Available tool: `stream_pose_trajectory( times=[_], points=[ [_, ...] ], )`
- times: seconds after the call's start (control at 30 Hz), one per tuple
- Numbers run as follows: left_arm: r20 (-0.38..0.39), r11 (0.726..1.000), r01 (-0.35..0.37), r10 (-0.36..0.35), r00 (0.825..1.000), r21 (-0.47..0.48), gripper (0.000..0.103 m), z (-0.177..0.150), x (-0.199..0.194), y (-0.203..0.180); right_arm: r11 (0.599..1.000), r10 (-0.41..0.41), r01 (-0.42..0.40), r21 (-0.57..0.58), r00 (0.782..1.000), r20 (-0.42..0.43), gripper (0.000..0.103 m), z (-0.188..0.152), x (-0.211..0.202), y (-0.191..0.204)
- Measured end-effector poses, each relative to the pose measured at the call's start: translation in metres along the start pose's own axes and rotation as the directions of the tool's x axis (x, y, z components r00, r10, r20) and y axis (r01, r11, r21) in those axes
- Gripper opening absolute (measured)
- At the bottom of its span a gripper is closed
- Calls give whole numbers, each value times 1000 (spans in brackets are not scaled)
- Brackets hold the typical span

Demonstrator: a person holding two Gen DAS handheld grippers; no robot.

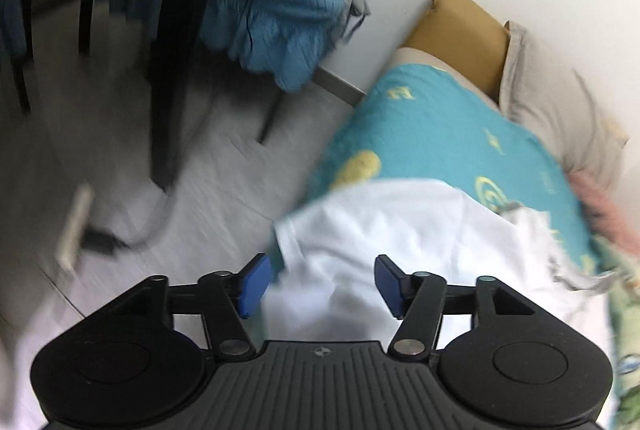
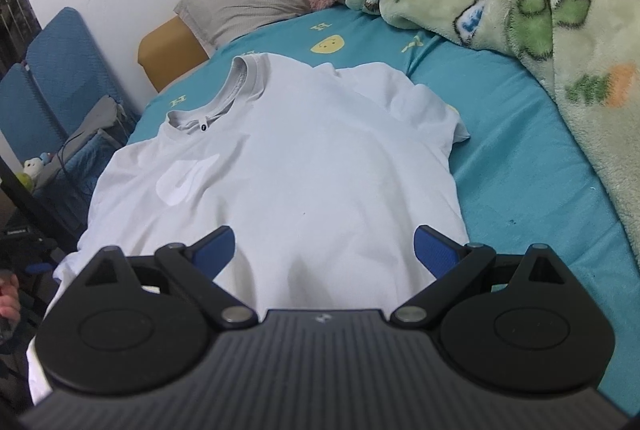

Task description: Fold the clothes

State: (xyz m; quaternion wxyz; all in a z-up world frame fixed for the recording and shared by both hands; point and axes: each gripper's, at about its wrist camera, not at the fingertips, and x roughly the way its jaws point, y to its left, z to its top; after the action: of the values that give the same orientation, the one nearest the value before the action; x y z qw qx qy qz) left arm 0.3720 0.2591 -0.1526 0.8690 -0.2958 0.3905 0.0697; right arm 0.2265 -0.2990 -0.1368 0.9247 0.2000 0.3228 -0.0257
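The white T-shirt [image 2: 304, 166] with a pale swoosh logo [image 2: 188, 178] lies flat on the blue sheet [image 2: 520, 150]; the left gripper [image 1: 320, 284] and right gripper [image 2: 324, 250] are both wide apart, holding nothing.

Left tongs [image 1: 322, 284] and right tongs [image 2: 324, 250] agape.

Both wrist views sit low and close over the white T-shirt [image 2: 304, 166] — left blurred, facing the bed's edge.

Soft even light — left view motion-blurred (edges fisheye-bent), right sharp.
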Motion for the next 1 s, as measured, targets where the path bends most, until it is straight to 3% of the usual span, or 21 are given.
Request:
stream_pose_trajectory(
  times=[0.1,0.23,0.37,0.57,0.8,0.9,0.97,1.0],
  points=[
    [-27,988,17,-21,999,-153,71,-20,-1,10,1000,-1,1,3,1000,4,98,1,-2,0],
    [-72,945,62,-89,993,-323,73,-41,-1,28,1000,-2,2,21,1000,3,98,1,-1,-3],
    [-78,915,86,-126,989,-393,73,-45,-10,38,1000,9,-9,22,1000,-1,98,0,0,-1],
    [-113,915,7,-58,992,-404,65,-41,-17,30,1000,17,-17,9,1000,-2,98,0,-2,4],
    [-96,890,101,-159,983,-445,77,-46,-28,33,1000,26,-26,6,1000,2,98,0,-4,7],
    [-91,881,115,-176,980,-459,76,-51,-17,32,999,32,-32,1,999,2,98,-1,-5,8],
    [-71,899,115,-160,985,-422,75,-50,-13,27,999,32,-32,-6,999,3,98,-1,-5,10],
    [-67,907,113,-152,986,-405,69,-49,-10,25,999,31,-31,-9,1000,3,98,-1,-5,10]
  ],
)
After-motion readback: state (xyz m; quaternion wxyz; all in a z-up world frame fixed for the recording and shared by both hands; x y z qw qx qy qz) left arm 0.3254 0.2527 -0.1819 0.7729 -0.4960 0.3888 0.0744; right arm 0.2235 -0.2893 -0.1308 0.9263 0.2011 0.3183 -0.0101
